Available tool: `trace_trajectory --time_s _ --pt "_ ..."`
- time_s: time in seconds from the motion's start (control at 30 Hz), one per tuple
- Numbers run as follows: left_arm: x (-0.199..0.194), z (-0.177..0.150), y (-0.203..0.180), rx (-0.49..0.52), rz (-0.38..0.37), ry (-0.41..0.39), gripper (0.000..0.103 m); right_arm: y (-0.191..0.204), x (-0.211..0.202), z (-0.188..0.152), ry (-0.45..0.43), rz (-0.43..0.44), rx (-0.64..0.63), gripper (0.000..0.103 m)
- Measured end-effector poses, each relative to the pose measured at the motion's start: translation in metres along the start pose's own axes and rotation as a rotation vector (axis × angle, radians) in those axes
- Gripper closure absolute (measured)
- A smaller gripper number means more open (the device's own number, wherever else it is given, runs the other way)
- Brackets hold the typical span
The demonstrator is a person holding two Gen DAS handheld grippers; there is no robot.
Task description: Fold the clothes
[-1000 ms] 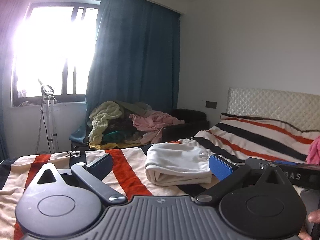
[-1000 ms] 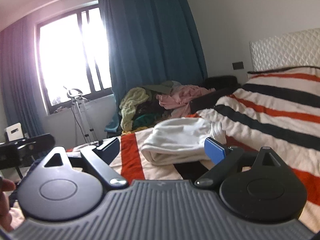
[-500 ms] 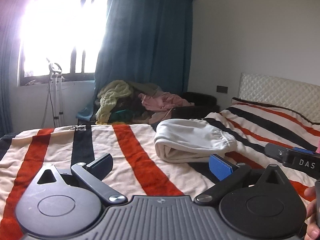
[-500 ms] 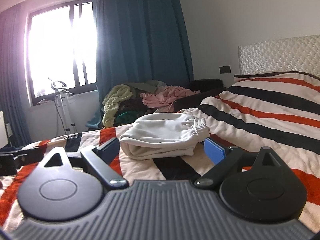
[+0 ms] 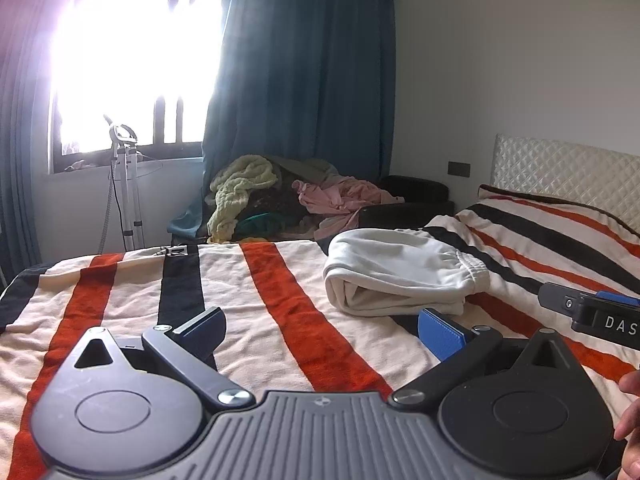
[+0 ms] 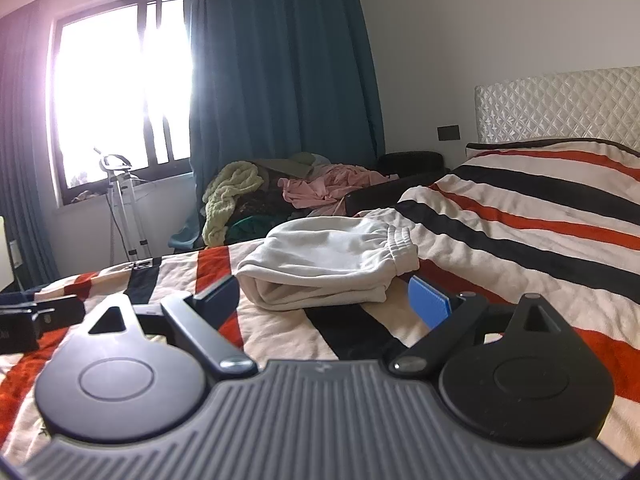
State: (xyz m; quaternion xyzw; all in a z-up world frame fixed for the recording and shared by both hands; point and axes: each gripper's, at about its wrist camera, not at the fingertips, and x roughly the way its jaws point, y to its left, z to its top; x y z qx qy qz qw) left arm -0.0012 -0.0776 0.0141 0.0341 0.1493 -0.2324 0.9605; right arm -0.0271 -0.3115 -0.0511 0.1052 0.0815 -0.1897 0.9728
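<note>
A cream-white garment [image 5: 400, 276] lies folded in a thick bundle on the striped blanket [image 5: 280, 300], its elastic waistband to the right. My left gripper [image 5: 320, 330] is open and empty, low over the blanket, with the bundle ahead and to its right. The right gripper [image 6: 324, 300] is open too, nothing between its fingers, and the folded garment [image 6: 332, 264] lies just beyond its fingertips. The right gripper's body [image 5: 592, 314] shows at the right edge of the left wrist view, with a hand [image 5: 630, 408] below it.
A pile of loose clothes [image 5: 280, 204], yellow-green, pink and dark, lies on a low seat beyond the bed's far edge. A metal stand [image 5: 124, 184] is by the bright window. The padded headboard [image 6: 560, 108] is at the right. Teal curtains hang behind.
Both grippers have drawn back from the folded garment and stayed open. The views show more blanket in front of the fingers than one second ago.
</note>
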Motion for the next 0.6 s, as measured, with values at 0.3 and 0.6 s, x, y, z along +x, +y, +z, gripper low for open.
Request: trace_trajectory --time_s 0.3,0.6 --pt "-0.002 -0.002 0.002 -0.007 0.001 0.004 0.0 0.0012 0.0007 -0.0012 0.003 -0.001 -0.01 0.01" --pt "-0.0026 -0.0034 0.0036 -0.011 0.002 0.002 0.0 0.0004 0.0029 -0.0025 0.014 -0.002 -0.008 0.01"
